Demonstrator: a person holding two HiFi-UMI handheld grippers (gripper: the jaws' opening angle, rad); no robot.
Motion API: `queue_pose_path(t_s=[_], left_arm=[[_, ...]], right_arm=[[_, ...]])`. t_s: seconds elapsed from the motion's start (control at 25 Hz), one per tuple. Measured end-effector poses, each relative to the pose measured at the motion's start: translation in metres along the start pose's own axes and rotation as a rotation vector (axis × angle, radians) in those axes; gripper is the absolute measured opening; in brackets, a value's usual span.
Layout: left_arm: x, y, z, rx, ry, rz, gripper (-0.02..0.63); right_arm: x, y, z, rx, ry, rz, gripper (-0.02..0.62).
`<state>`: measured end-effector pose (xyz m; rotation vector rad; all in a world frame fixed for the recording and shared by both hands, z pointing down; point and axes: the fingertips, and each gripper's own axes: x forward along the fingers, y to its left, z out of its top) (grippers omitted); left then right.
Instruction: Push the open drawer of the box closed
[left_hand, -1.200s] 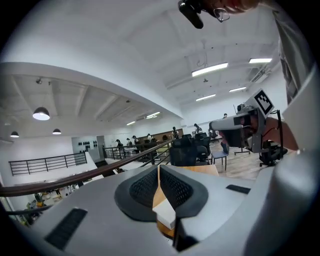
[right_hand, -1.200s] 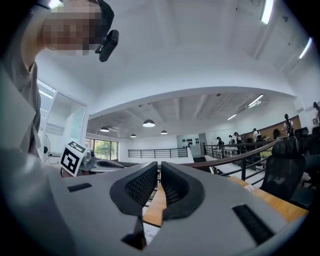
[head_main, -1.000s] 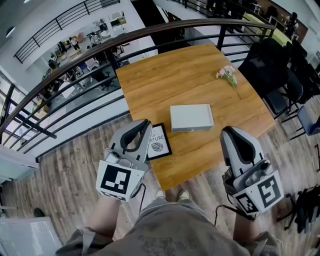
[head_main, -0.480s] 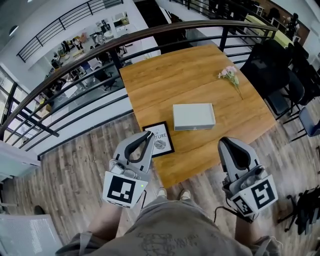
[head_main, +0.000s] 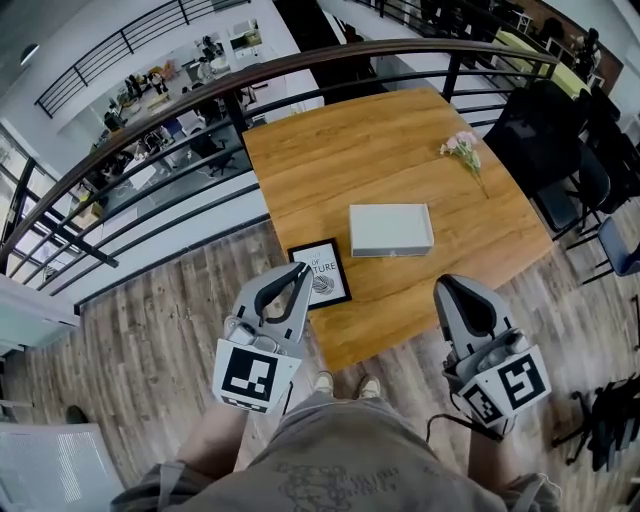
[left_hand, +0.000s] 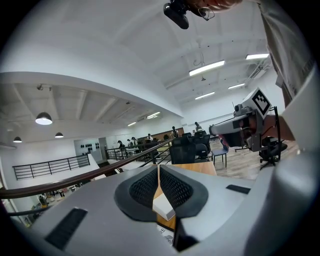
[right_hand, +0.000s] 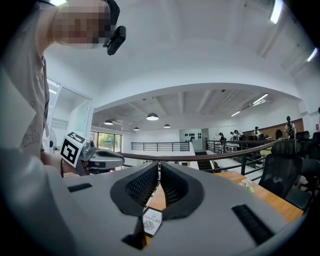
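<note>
**A:** What was noted closest in?

**B:** The left gripper (head_main: 297, 270) and the right gripper (head_main: 452, 285) were held short of the near edge of the tabletop (head_main: 330, 160), and nothing on it was touched. The left fingers (left_hand: 142, 189) were seen pressed together with nothing gripped. The right fingers (right_hand: 141, 186) were likewise closed and empty.

**A:** And further out?

**B:** A framed print (head_main: 328, 272) was seen at the near edge. The box (head_main: 390, 228) was set just behind it, towards the middle of the tabletop. A sprig of flowers (head_main: 461, 150) was laid well beyond that, towards the far right edge, and a railing (head_main: 400, 44) was seen behind everything.

**A:** How much of the job was judged done?

**B:** No drawer could be made out standing proud of the box. It was therefore judged either already shut or open on a side not shown. If a push was still owed, the whole of it was left to be done.
</note>
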<state>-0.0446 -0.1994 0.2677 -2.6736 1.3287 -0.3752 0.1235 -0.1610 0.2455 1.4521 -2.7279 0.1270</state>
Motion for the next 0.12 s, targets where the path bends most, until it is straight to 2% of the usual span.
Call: queue_pose_path(t_s=[0.12], left_arm=[[0.0027,-0.0012,0.0016,-0.007,-0.005,-0.002,0.027]], right_arm=[[-0.0031,-0.0043,-0.0004,0.007,0.002,-0.015,0.041]])
